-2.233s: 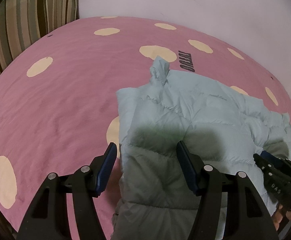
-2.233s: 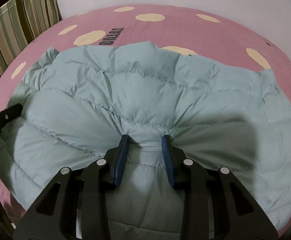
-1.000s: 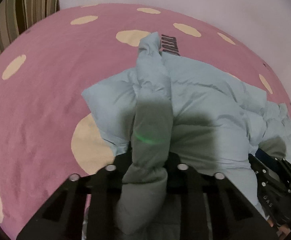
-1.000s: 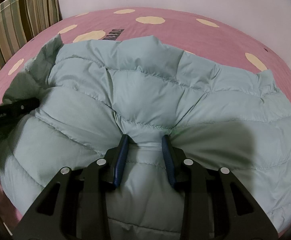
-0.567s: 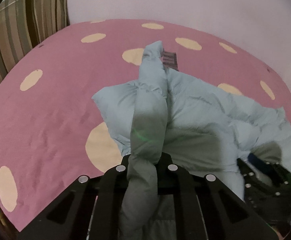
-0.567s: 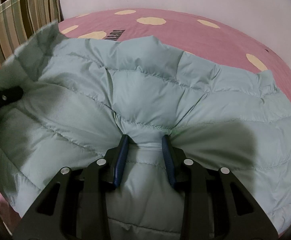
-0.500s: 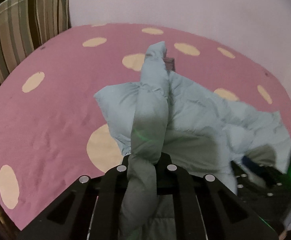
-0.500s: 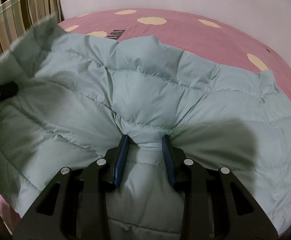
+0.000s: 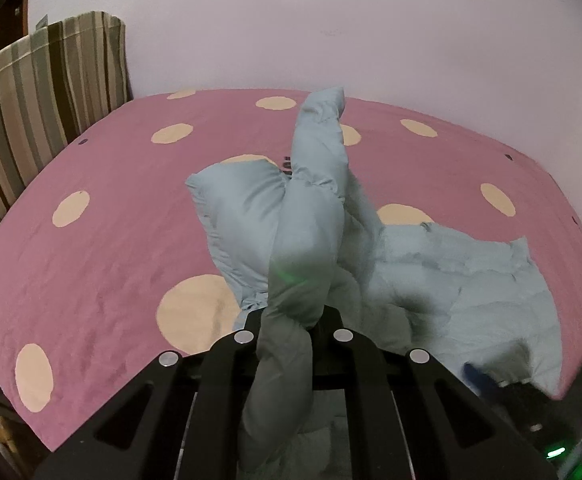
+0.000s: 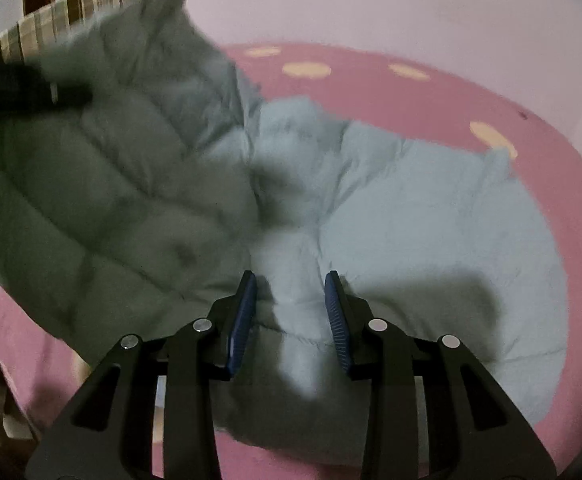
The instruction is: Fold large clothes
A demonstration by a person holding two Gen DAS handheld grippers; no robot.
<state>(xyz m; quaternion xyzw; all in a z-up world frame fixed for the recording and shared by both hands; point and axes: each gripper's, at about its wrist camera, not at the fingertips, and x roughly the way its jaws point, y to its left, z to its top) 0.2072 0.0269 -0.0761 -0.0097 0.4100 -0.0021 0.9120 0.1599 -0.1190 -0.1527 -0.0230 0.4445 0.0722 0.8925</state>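
We've got the left gripper (image 9: 293, 330) clamped tight, jaws all but closed on a bunched fold of the pale blue puffer jacket (image 9: 311, 240), and that fold stands up ahead of our fingers like a padded column, lifted off the bed. Left of it a second puffy lobe of the jacket sticks out over the pink bedsheet (image 9: 111, 248) with its cream dots; to the right of our fingers the rest of the jacket lies spread flat on the sheet. Low at the far right we catch the right gripper (image 9: 491, 384), dark and blurred, at the jacket's near edge. From the right wrist view, our right gripper (image 10: 291, 312) has its blue pads (image 10: 243, 320) partly apart with a quilted ridge of the jacket (image 10: 411, 232) between them; both pads lie against the fabric, so we're holding it there. Beyond and left of these fingers a big panel of the jacket is raised and blurred, with the left gripper (image 10: 31, 88) a dark bar at its upper left edge. Right of the fingers the jacket lies flat on the bed. A striped cushion (image 9: 43, 92) leans at the far left, against the pale wall (image 9: 371, 20).
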